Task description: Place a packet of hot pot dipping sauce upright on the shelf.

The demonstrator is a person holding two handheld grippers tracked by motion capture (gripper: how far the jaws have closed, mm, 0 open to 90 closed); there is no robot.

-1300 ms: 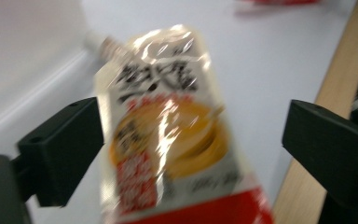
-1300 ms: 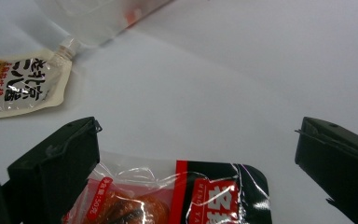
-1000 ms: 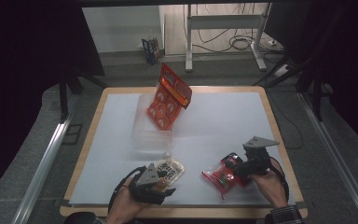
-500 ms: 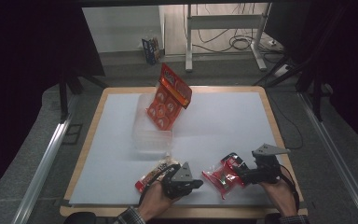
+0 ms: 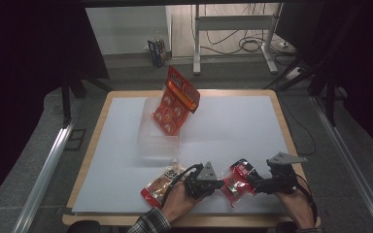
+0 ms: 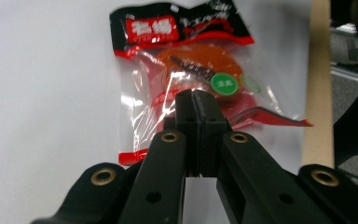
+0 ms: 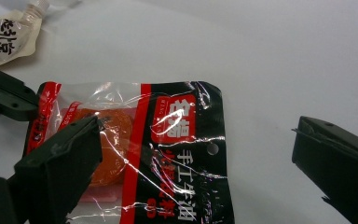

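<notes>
With the left claw (image 6: 196, 109) pressed together on the near edge of the red-and-black clear plastic snack packet (image 6: 186, 70), the packet is being pinned flat; the right claw (image 7: 191, 163) is spread astride its far end and judged due to be closed next.

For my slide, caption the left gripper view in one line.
Left claw shut at the edge of a red snack pack lying on the white table.
</notes>
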